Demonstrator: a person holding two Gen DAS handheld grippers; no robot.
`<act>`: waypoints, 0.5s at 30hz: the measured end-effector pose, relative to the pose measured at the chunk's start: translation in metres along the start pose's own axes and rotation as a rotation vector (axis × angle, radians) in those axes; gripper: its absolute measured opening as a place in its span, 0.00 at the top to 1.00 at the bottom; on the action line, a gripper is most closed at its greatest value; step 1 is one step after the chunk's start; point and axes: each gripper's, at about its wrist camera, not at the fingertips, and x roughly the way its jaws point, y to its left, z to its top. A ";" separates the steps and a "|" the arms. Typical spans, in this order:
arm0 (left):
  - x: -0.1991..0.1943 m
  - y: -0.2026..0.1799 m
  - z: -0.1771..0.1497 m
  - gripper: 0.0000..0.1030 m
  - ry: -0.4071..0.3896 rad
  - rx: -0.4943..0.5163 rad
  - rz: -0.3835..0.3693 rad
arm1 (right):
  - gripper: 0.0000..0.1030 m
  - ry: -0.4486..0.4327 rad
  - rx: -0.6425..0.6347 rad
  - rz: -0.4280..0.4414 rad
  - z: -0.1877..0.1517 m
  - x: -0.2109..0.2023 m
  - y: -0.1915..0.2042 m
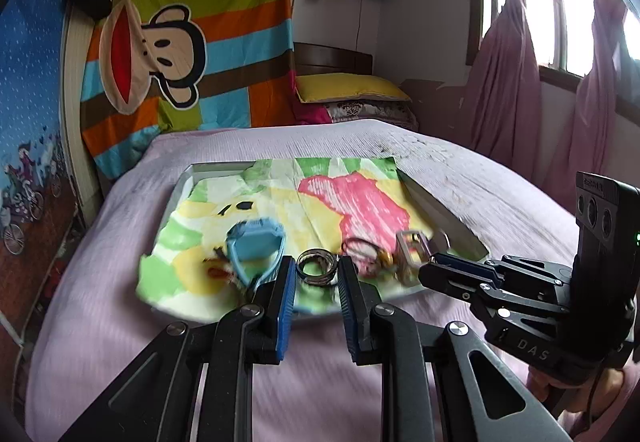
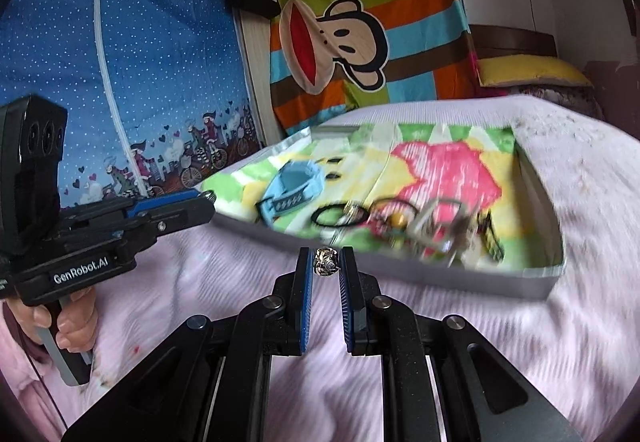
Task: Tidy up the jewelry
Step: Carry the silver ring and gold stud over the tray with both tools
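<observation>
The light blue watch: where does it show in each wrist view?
Left wrist view: the light blue watch lies on the patterned cloth in the tray, lower centre-left, just beyond the left gripper.
Right wrist view: the watch sits centre-left, on the cloth's near left part.
Shared landmark: the monkey banner on the wall.

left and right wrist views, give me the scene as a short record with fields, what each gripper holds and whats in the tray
left gripper: shut on a silver ring
right gripper: shut on a small ornate silver piece
tray: shallow, grey rim, lies on the bed, lined with a colourful cloth
in the tray: blue watch-like band, black hair tie, a blurred heap of other small items
bed cover: pale pink
image quality: motion blur over the tray's contents
</observation>
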 end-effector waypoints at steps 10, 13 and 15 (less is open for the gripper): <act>0.065 0.014 0.007 0.80 0.179 -0.101 0.022 | 0.89 0.045 0.017 -0.062 0.048 0.044 -0.031; 0.073 0.018 0.005 0.80 0.213 -0.117 0.029 | 0.89 0.113 0.019 -0.062 0.055 0.065 -0.037; 0.075 0.018 0.005 0.80 0.222 -0.118 0.030 | 0.89 0.171 0.018 -0.053 0.055 0.078 -0.039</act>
